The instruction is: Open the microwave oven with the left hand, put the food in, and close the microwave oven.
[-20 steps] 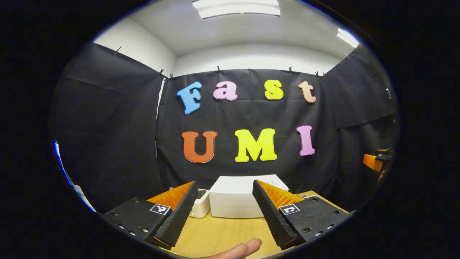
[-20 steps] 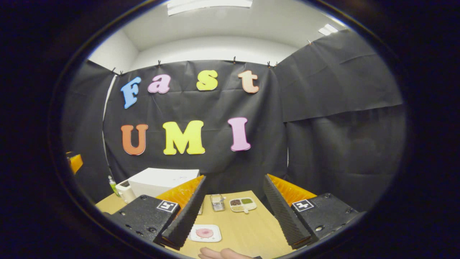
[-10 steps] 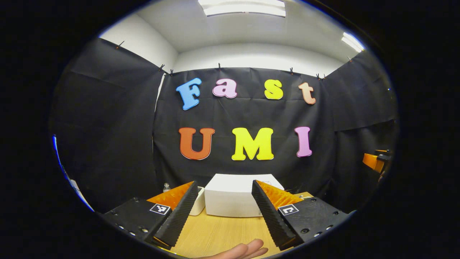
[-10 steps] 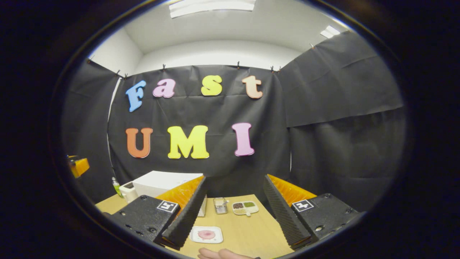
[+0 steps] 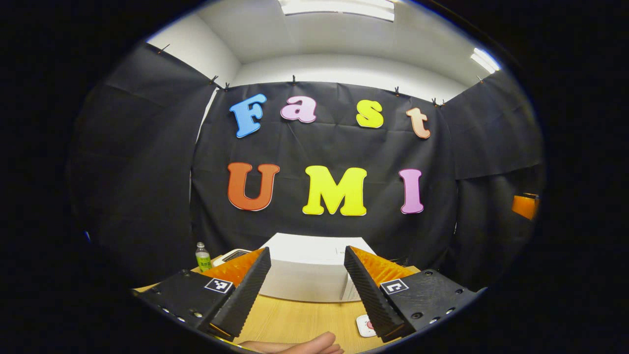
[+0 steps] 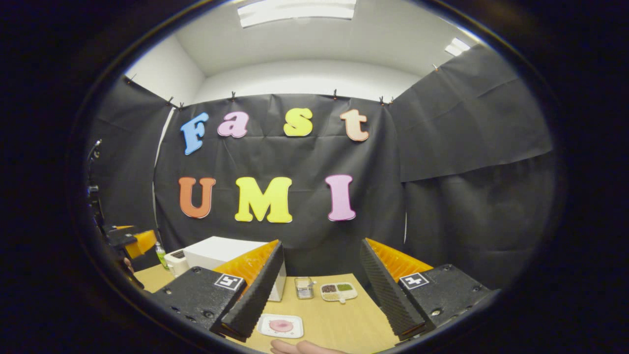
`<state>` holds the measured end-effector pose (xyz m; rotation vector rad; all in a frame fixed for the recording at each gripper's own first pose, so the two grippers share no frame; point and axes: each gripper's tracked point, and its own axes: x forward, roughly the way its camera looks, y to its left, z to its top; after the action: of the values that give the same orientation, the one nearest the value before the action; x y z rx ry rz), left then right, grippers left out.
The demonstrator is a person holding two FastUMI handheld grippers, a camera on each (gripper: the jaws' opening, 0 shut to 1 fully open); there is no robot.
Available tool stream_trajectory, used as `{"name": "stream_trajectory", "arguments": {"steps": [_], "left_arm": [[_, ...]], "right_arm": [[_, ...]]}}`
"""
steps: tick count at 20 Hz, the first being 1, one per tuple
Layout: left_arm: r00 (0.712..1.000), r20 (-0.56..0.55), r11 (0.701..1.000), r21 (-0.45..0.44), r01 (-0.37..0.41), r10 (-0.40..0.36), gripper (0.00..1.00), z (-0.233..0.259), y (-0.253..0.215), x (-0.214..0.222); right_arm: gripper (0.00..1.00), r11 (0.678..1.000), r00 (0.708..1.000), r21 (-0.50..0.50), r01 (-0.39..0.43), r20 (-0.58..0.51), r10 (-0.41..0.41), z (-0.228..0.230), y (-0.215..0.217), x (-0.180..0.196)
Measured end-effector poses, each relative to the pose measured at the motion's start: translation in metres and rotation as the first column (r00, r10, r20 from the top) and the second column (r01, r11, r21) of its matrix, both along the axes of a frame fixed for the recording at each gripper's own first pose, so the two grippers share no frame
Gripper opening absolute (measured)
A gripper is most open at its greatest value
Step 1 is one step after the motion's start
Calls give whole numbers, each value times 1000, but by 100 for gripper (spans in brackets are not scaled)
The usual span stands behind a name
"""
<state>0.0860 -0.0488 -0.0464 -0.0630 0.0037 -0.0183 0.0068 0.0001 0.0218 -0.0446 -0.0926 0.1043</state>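
Above the wooden table (image 5: 295, 322), your left gripper (image 5: 307, 290) hangs with its jaws spread wide and nothing between them, aimed straight at the white microwave oven (image 5: 309, 270), which stands at the table's far side against the black cloth with its door shut. Your right gripper (image 6: 319, 290) is likewise wide open and empty, to the right of the microwave oven (image 6: 231, 255). The food, a pink round on a white plate (image 6: 281, 325), lies on the table in front of the microwave oven, near your right gripper's left finger. Beyond it, just right of the microwave oven, stand a small clear container (image 6: 304, 287) and a divided dish (image 6: 339, 291). Left of the microwave oven sit a small white appliance (image 5: 231, 255) and a green-labelled bottle (image 5: 202, 257).
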Motion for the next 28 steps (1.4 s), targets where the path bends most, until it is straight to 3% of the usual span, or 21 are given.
{"name": "stream_trajectory", "arguments": {"steps": [4, 5, 6, 7, 8, 9, 13, 14, 15, 22, 23, 24, 25, 26, 27, 28], "left_arm": [[998, -63, 999, 33, -2, 5, 93, -49, -20, 53], [998, -68, 999, 37, -3, 5, 93, -60, -24, 66], [997, -71, 999, 35, 1, 1, 93, -70, -29, 78], [997, -77, 1000, 26, 15, -13, 93, -82, -37, 89], [996, -88, 999, 15, 28, -26, 93, -94, -44, 100], [994, -97, 999, 2, 42, -41, 93, -106, -52, 110], [989, -116, 995, 12, 95, -93, 93, -149, -84, 142], [986, -126, 994, 19, 111, -108, 93, -160, -93, 150], [983, -137, 992, 20, 124, -120, 93, -173, -101, 156], [965, -249, 995, 21, 95, -87, 94, -257, -123, 197], [962, -260, 995, 20, 93, -85, 94, -265, -125, 200], [961, -264, 996, 21, 89, -80, 94, -270, -126, 203], [961, -269, 997, 26, 79, -69, 93, -274, -126, 206], [957, -280, 996, 23, 90, -80, 81, -280, -129, 209], [956, -283, 996, 14, 89, -81, 88, -284, -131, 213], [960, -275, 998, 15, 64, -57, 76, -285, -126, 216]], "right_arm": [[100, 999, 999, 13, -36, -18, 36, -10, -2, 5], [91, 998, 998, 21, -53, -34, 54, -14, -2, 6], [100, 998, 997, 28, -61, -40, 62, -17, -5, 5], [91, 998, 997, 32, -62, -37, 63, -17, -10, 6], [91, 998, 998, 34, -58, -36, 60, -18, -15, 7], [100, 998, 998, 34, -52, -37, 53, -19, -20, 9], [100, 999, 997, 26, -40, -62, 41, -26, -32, 18], [91, 999, 997, 25, -38, -66, 39, -27, -36, 18], [91, 999, 997, 22, -32, -65, 33, -27, -40, 20], [91, 1000, 997, 8, 25, -71, -24, -44, -78, 29], [100, 999, 996, 8, 37, -77, -36, -47, -85, 32], [91, 999, 995, 7, 46, -84, -45, -52, -90, 35], [91, 999, 995, 7, 48, -90, -48, -56, -93, 39], [91, 999, 995, 9, 47, -93, -45, -59, -95, 42], [91, 999, 994, 14, 46, -100, -44, -63, -96, 45], [91, 999, 993, 18, 46, -112, -44, -69, -99, 50]]}}
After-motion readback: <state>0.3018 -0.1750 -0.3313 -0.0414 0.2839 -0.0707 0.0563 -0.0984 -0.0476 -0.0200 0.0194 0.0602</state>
